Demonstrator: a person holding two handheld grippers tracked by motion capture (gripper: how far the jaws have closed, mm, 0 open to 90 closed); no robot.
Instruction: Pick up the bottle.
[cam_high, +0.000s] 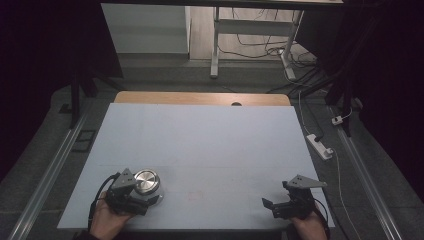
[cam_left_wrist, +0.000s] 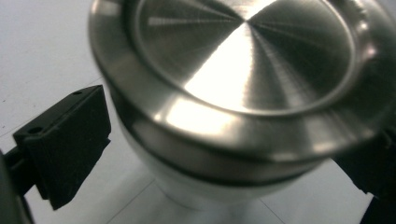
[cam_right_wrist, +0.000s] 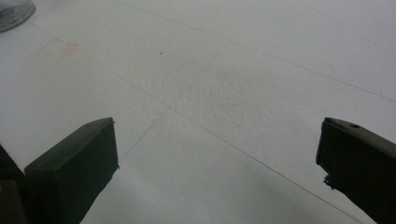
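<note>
A round brushed-steel container with a flat lid stands on the white table near its front left corner. My left gripper is open, with one jaw on each side of the container. In the left gripper view a thin gap shows between the left jaw and the container's wall, and the right jaw is partly hidden under the lid's rim. My right gripper is open near the front right corner, low over bare table, with nothing between its jaws.
The table's front edge runs just below both hands. A faint reddish mark lies on the table between the grippers. Beyond the far edge are a desk frame, cables and a power strip on the floor.
</note>
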